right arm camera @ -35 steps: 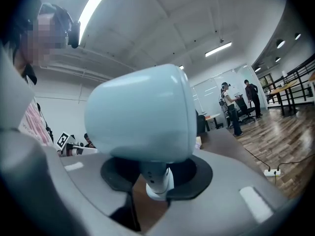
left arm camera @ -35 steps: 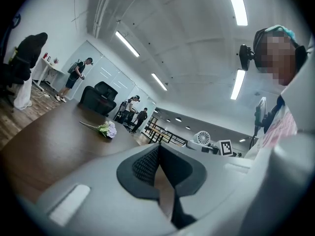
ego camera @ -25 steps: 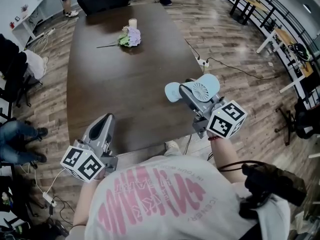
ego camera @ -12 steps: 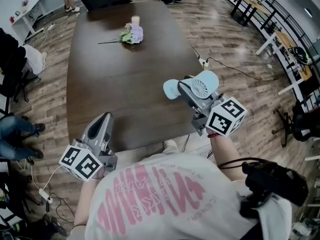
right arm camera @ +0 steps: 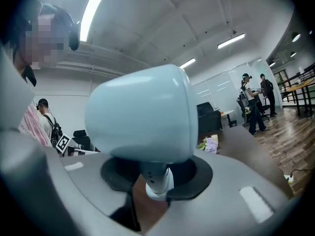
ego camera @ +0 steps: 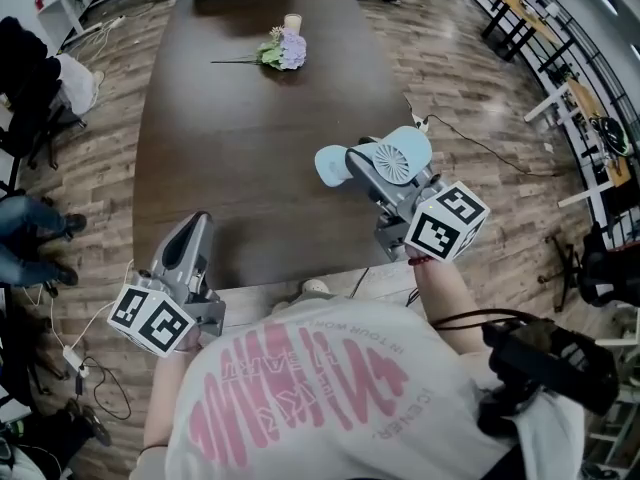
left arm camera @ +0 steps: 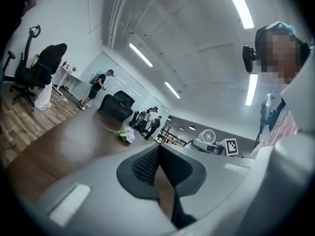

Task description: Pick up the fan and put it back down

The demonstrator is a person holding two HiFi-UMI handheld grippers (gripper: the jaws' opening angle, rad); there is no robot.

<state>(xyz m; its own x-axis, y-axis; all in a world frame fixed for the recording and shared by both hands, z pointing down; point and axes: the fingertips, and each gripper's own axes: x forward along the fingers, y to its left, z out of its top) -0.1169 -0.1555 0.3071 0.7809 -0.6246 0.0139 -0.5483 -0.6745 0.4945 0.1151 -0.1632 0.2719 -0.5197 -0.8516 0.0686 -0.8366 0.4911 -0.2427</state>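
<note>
Nearest is the person's white shirt point(ego camera: 310, 398) with pink print; just beyond it, the left gripper point(ego camera: 197, 220) sits at the near edge of the dark wooden table point(ego camera: 250, 148), toward the near-left corner; its own view shows the left gripper's point(left arm camera: 158, 156) ribbed black pads drawn together with nothing between them. On the other side, the right gripper point(ego camera: 368, 166) reaches in over the table's right edge, not far from the near-right corner; its jaws are clamped on the narrow stem of the pale blue fan point(ego camera: 395, 156), whose round grille faces up toward the head camera, a pale blue disc showing beside it over the tabletop. From the right gripper's point(right arm camera: 156, 183) own view the fan point(right arm camera: 142, 114) fills the middle, its smooth rounded housing above the pads and brown wood below the stem; whether any part of it touches the tabletop I cannot tell. Toward the far edge of the table lies a small bunch of flowers point(ego camera: 284, 54), with a pale candle point(ego camera: 292, 23) just behind it; past the far edge, people point(right arm camera: 253, 107) stand on the wooden floor point(ego camera: 470, 88).
</note>
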